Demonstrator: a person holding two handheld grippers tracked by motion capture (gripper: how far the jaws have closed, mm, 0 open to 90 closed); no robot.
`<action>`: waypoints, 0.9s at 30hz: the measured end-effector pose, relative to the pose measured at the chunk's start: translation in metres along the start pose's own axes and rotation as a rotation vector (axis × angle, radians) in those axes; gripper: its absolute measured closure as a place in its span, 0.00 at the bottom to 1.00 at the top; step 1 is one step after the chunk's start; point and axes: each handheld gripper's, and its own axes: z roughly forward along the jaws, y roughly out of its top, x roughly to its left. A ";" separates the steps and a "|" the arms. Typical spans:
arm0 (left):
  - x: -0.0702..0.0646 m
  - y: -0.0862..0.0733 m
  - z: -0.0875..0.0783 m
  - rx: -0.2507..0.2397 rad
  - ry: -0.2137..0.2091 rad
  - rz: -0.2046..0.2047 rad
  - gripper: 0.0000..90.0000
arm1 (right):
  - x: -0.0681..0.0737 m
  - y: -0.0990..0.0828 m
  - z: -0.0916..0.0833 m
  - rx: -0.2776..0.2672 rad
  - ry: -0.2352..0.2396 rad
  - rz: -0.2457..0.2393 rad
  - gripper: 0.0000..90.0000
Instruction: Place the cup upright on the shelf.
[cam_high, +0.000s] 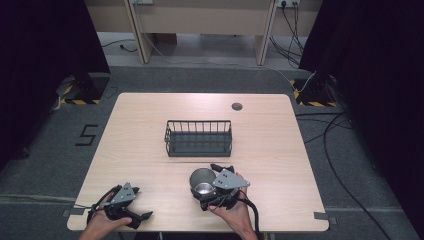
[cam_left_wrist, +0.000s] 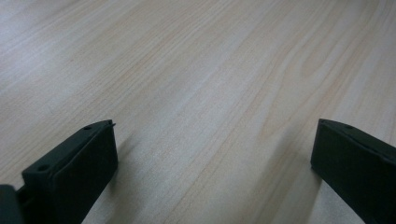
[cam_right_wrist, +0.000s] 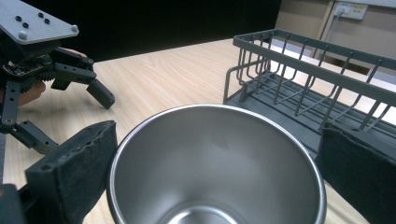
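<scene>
Two tongs sit at the near edge of the counter (cam_high: 150, 125), each in one of the person's hands. The right tongs (cam_high: 207, 186) stand wide apart around a steel cup (cam_high: 202, 181), which is upright on the wood with its mouth up; in the right gripper view the cup (cam_right_wrist: 215, 163) lies between the two black jaws, its rim just beside the jaw seen at the left, with a small gap at the other side, so the pads do not press on it and nothing is gripped. The left tongs (cam_high: 142, 216) rest low near the counter's front left corner, also spread open, with only bare wood between the jaws in the left gripper view. Beyond the cup, toward the middle of the counter, stands a dark wire basket (cam_high: 198, 137), near the cup but apart from it. A small round grey cap (cam_high: 237, 106) sits in the counter's far side.
</scene>
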 end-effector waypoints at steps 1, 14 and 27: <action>0.000 0.000 0.000 0.000 0.000 0.000 0.00 | 0.000 0.000 0.000 0.002 0.001 0.001 0.00; 0.000 0.000 0.000 0.001 0.001 0.000 0.00 | -0.010 0.003 0.001 0.030 0.101 -0.015 0.05; 0.000 0.000 0.000 0.001 0.000 0.000 0.00 | -0.015 0.005 0.002 0.038 0.143 -0.013 0.07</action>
